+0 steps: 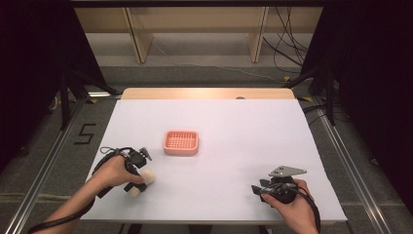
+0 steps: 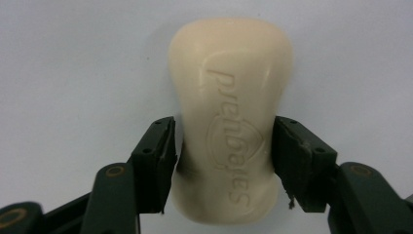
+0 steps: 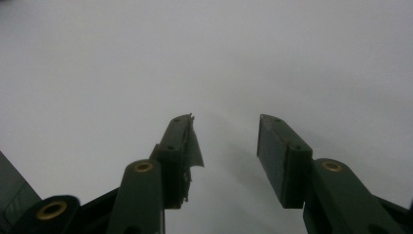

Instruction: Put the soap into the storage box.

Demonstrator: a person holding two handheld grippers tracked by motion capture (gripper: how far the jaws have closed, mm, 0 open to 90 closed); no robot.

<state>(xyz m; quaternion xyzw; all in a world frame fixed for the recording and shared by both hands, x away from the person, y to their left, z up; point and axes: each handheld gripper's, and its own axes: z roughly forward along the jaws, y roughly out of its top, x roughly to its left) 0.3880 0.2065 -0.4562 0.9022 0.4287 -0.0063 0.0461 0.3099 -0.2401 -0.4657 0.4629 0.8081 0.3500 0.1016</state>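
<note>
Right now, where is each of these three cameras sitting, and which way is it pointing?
High view: above the person's side, looking forward and down on the white table and pink basket; both forearms enter from below.
Left gripper view: rides the left hand-held gripper, looking along its jaws at the cream soap bar.
Right gripper view: rides the right hand-held gripper, facing bare table.
Shared: high and left views both show the soap bar.

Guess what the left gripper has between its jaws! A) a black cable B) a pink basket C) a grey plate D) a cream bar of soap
D: in the left gripper view the left gripper has its jaws on both sides of the cream bar of soap, which lies on the white table.
</note>
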